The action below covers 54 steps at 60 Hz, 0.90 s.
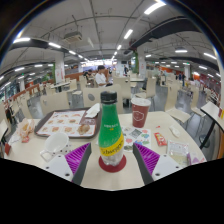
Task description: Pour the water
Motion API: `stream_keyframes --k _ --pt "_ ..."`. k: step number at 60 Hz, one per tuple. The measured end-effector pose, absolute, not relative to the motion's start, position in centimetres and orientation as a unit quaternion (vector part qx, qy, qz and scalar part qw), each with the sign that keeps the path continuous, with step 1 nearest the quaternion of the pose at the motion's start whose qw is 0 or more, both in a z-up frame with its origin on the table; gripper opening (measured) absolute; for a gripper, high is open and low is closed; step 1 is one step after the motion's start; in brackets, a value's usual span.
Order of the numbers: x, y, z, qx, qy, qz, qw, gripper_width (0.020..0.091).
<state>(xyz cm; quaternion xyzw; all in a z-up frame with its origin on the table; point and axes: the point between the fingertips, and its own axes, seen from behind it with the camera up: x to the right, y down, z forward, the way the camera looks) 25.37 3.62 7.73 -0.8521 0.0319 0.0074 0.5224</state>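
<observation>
A green plastic bottle (111, 122) with a yellow label stands upright on a round red coaster (112, 168) on the pale table (110, 180). My gripper (112, 147) is open. The bottle's lower half stands between the purple-padded fingers (83, 160), with a small gap on each side. Beyond the bottle, slightly to its right, a red and white paper cup (140, 110) stands upright on the table. The bottle's cap is on.
A tray (64, 123) with food items lies beyond the left finger, and a white mug (56, 146) sits left of it. Small packets and a red item (160, 139) lie to the right. Tables, chairs and people fill the hall behind.
</observation>
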Motion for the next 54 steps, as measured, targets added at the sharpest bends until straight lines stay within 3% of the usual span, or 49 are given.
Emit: stream_keyframes --k 12,28,36,44,54 --pt "20.4 -5.6 13.3 -0.877 0.088 0.019 0.472 0.0849" --pt "3.0 -13.6 20.4 -0.889 0.066 0.069 0.447 0.0852" --pt "-3.2 -15.7 21.9 -0.893 0.057 0.091 0.437 0.0832" --pt "-4.7 -16.4 23.9 -0.889 -0.011 -0.003 0.458 0.0839" --pt "-8.3 -16.5 25.1 -0.888 -0.013 0.007 0.459 0.0829"
